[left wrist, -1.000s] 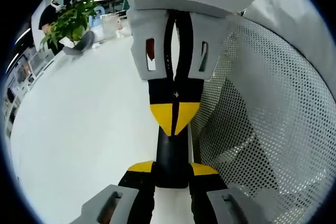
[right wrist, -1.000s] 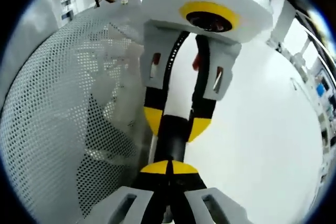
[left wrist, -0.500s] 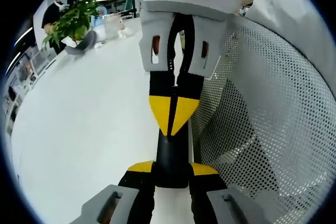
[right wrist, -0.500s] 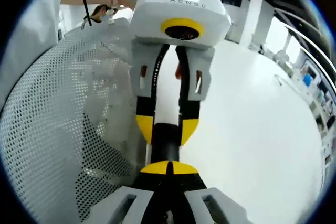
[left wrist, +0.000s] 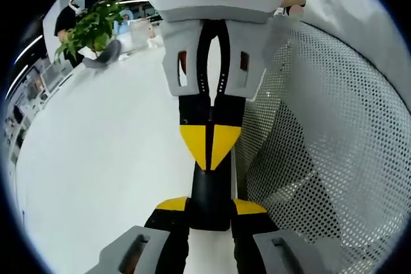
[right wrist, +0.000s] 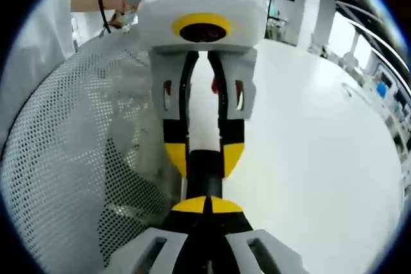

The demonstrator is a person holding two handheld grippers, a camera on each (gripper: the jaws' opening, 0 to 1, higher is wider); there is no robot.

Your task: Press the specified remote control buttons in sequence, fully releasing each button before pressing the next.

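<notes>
Both hand-held grippers hiding most of remote.

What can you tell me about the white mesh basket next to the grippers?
The mesh basket is white, seemingly perforated metal, with small round holes and a curved wall. Crumpled pale, paper-like stuff shows dimly through it. It stands on the white table, right of the black remote in the left gripper view and left of it in the right gripper view. Whether they touch is unclear.

The word "XENSE" stands in grey capitals on the white housing of the left gripper, at twelve o'clock.
</notes>
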